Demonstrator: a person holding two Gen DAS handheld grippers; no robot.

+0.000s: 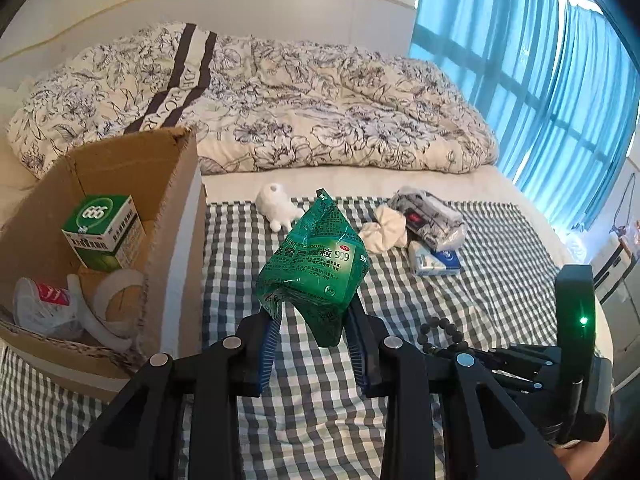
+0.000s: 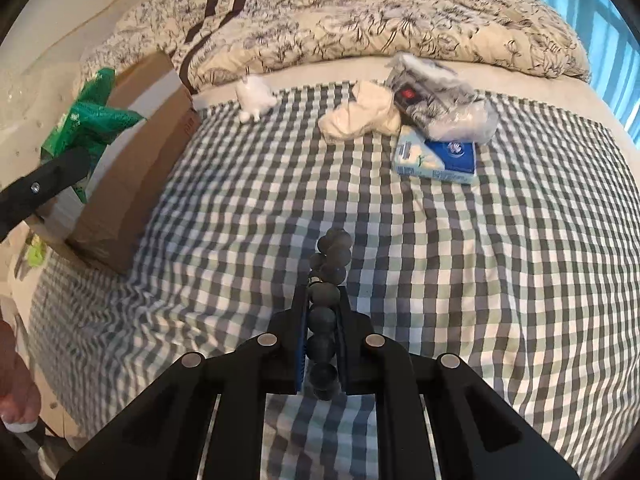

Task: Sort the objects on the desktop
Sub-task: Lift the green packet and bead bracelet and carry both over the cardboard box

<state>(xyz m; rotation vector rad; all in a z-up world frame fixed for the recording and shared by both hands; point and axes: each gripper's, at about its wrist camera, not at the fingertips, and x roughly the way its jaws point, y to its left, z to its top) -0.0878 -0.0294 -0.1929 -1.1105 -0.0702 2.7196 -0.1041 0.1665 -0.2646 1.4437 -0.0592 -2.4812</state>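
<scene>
A green medicine sachet pack [image 1: 316, 264] is clamped in the left gripper [image 1: 314, 320] and held above the checked cloth [image 2: 440, 280], just beside the open cardboard box [image 1: 176, 208]. A dark bead bracelet [image 2: 326, 304] is pinched in the closed right gripper [image 2: 322, 344]. The transfer step is judged under way; next, the pack is to be carried left over the box wall and released.

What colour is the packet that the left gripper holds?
Green, with white print; the packet shows best in the left wrist view.
</scene>
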